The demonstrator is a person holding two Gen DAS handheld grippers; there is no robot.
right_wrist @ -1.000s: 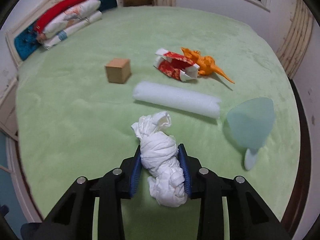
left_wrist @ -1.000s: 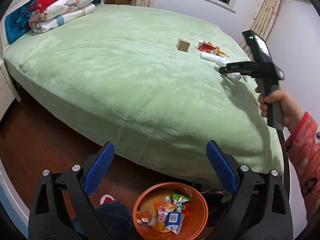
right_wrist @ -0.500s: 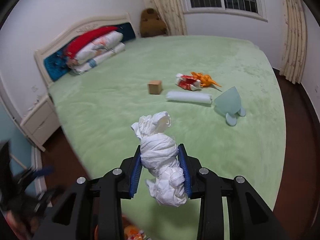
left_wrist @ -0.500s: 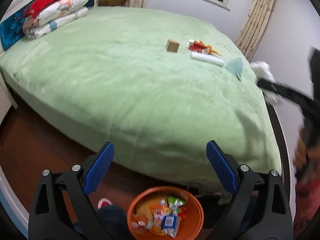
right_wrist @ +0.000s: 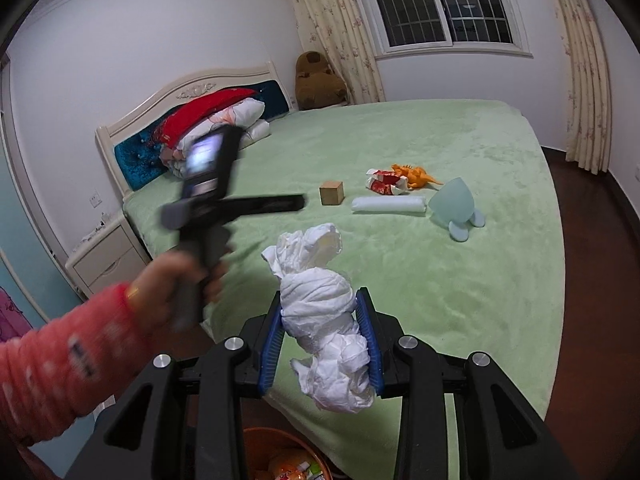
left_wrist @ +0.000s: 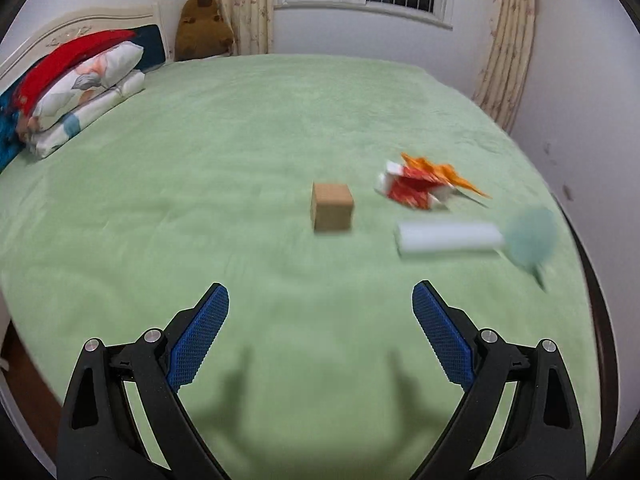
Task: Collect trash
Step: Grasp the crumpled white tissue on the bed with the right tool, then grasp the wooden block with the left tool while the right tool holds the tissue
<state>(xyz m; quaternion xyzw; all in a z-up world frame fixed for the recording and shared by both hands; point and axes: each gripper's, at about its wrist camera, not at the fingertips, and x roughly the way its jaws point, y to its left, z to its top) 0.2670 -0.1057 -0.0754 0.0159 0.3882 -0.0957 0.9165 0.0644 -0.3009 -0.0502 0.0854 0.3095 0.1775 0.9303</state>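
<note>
My right gripper [right_wrist: 320, 340] is shut on a crumpled white tissue wad [right_wrist: 320, 320], held in the air over the bed's near edge, above the orange trash bowl [right_wrist: 288, 464]. My left gripper [left_wrist: 320, 320] is open and empty over the green bed [left_wrist: 200, 208]; it also shows in the right wrist view [right_wrist: 296, 202]. On the bed lie a red-and-white wrapper [left_wrist: 412, 190], a white foam roll [left_wrist: 448, 238] and a brown cube [left_wrist: 332, 208].
An orange toy dinosaur [left_wrist: 448, 172] and a pale teal toy [left_wrist: 530, 236] lie by the wrapper. Pillows [left_wrist: 80, 92] are stacked at the headboard. A nightstand [right_wrist: 104, 256] stands at the left of the bed. A brown plush [right_wrist: 318, 82] sits in the corner.
My right gripper lifted the tissue wad off the bed and drew back over the bowl. My left gripper swung up from above the bowl and out over the bed.
</note>
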